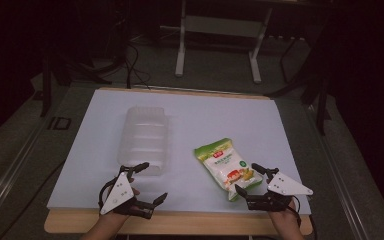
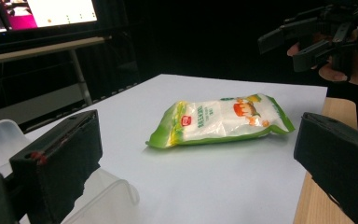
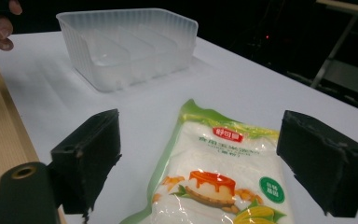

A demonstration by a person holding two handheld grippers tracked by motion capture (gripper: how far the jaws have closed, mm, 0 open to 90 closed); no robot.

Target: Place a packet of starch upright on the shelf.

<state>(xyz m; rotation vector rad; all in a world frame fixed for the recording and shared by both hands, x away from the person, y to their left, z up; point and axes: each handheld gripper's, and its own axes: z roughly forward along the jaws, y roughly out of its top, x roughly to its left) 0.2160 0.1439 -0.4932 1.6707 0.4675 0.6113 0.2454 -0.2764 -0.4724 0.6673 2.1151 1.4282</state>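
Figure. Two hand-held grippers are hovering at the near edge of a white-covered table (image 1: 280,120). The right gripper (image 1: 252,180) is standing with its jaws spread wide and holding nothing; a sealed pouch (image 3: 214,177) of white powder, printed with a green border and a pudding picture, is lying flat just ahead of it, its near end sitting between the two jaws without touching either (seen best in the right gripper view). The left gripper (image 1: 147,181) is likewise gaping and empty, with the pouch (image 2: 219,119) lying well off toward the other hand and a clear ribbed plastic tray (image 1: 144,139) resting just ahead of its upper jaw.

Handling, as a judgement: the pouch is looking light and soft, with loose contents that are likely to shift and sag once lifted, and its glossy film is probably slippery. A grip across the flat sealed margin at the near end, or a pinch over the narrow width where the filling is thin, is seeming the safer hold; squeezing the full belly is risking a slide or a burst seam. The tray is appearing thin, stiff and easily pushed.
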